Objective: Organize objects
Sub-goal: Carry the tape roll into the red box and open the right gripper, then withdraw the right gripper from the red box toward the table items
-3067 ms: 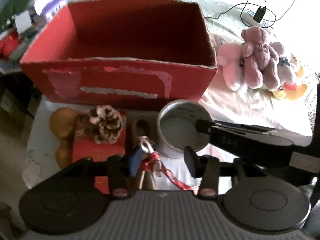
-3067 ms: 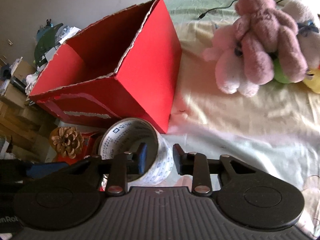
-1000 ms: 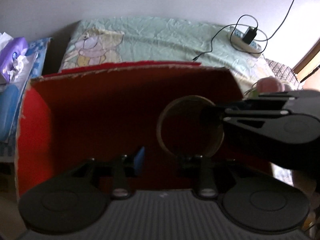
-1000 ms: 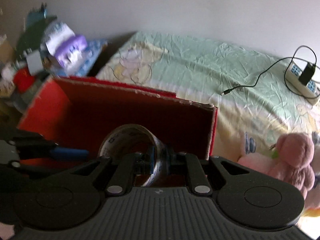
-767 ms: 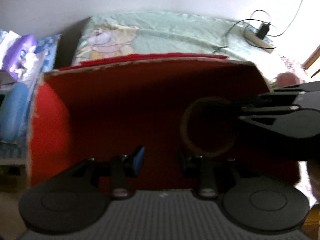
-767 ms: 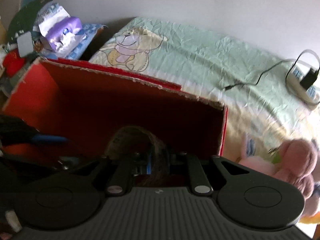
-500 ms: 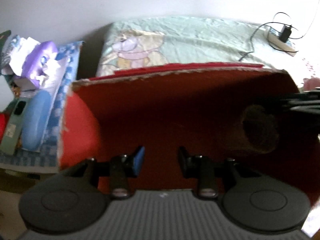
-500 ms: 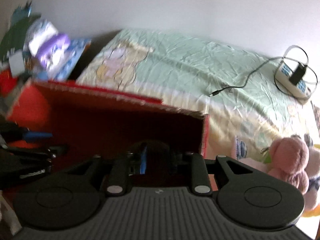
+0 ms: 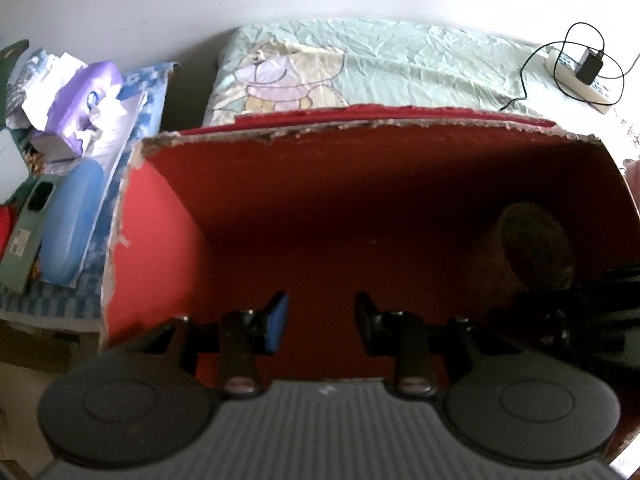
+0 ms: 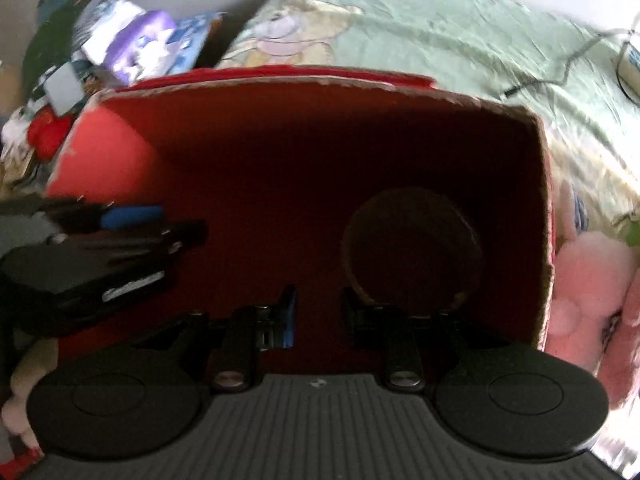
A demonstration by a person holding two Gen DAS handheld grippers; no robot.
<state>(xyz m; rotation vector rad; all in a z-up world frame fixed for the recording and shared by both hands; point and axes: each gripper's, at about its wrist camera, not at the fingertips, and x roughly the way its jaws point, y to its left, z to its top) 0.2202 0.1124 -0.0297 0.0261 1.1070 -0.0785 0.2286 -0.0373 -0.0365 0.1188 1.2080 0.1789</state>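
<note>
An open red cardboard box fills both views, seen from above. A roll of tape lies loose inside it by the right wall, and in the left wrist view the tape roll is a dim shape at the right. My right gripper hangs inside the box just left of the roll. Its jaws are closing with nothing between them. My left gripper is open and empty over the box floor. In the right wrist view the left gripper reaches in from the left.
The box stands at the edge of a bed with a pale green sheet. Pink plush toys lie right of it. A charger on a power strip sits far right. A purple tissue pack and a blue case lie left.
The right gripper has let go of the tape roll, which now lies in the box to its right. Both grippers have sunk into the box, and the left one has shifted left.
</note>
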